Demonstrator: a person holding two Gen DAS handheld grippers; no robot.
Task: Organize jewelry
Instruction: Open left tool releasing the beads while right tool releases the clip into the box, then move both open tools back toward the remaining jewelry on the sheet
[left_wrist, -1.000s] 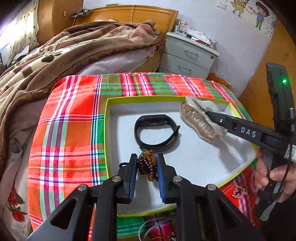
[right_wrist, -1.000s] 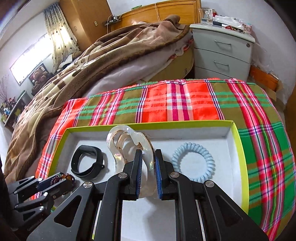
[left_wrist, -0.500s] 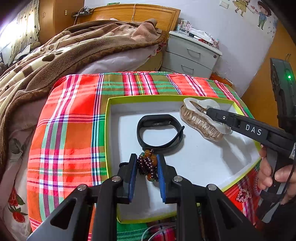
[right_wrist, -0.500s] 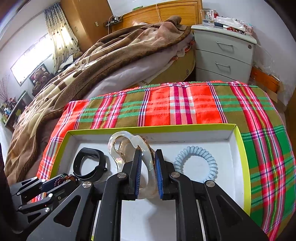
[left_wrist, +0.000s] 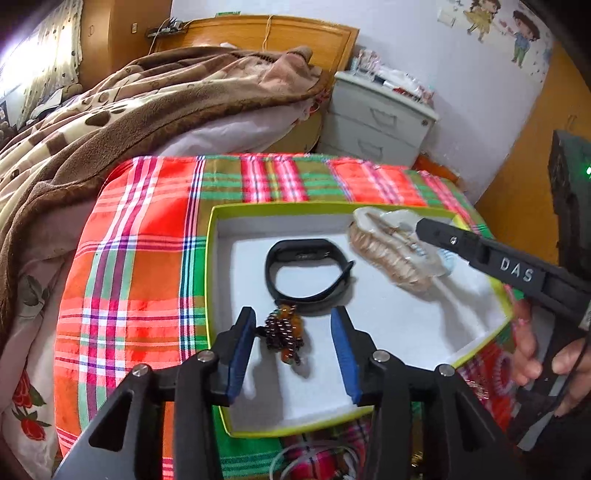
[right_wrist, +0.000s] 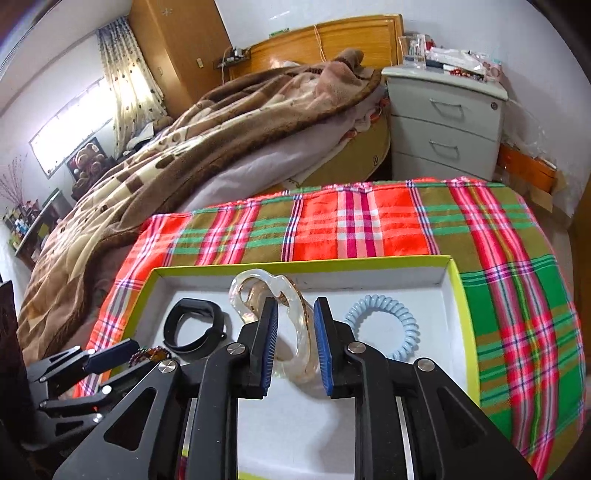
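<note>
— Lying between the spread blue pads of the left gripper (left_wrist: 293, 354), what is that dark cluster?

— A beaded bracelet (left_wrist: 285, 333): small garnet-dark beads bunched up, with amber-orange stones among them. It rests on the white floor of the tray (left_wrist: 388, 325), and neither pad touches it; that gripper stands wide apart.

— And at 12 o'clock from it?

— A black fitness band (left_wrist: 306, 271), a closed loop lying flat, just beside the beads.

— The right gripper (right_wrist: 295, 345)?

— Parted too. A clear hair claw (right_wrist: 295, 325) with a pearly, amber-tinted sheen stands between its pads; I cannot tell whether they touch it. From the left wrist view its comb of teeth shows at 2 o'clock in the tray.

— Anything at 3 o'clock of the claw?

— A pale blue spiral hair tie (right_wrist: 382, 325), flat on the tray floor, near the lime-green right wall.

— Any writing?

— "DAS" in white letters on the right gripper's black finger (left_wrist: 517, 267). The tray sits on a red, green and white plaid cloth (right_wrist: 354, 225).
</note>
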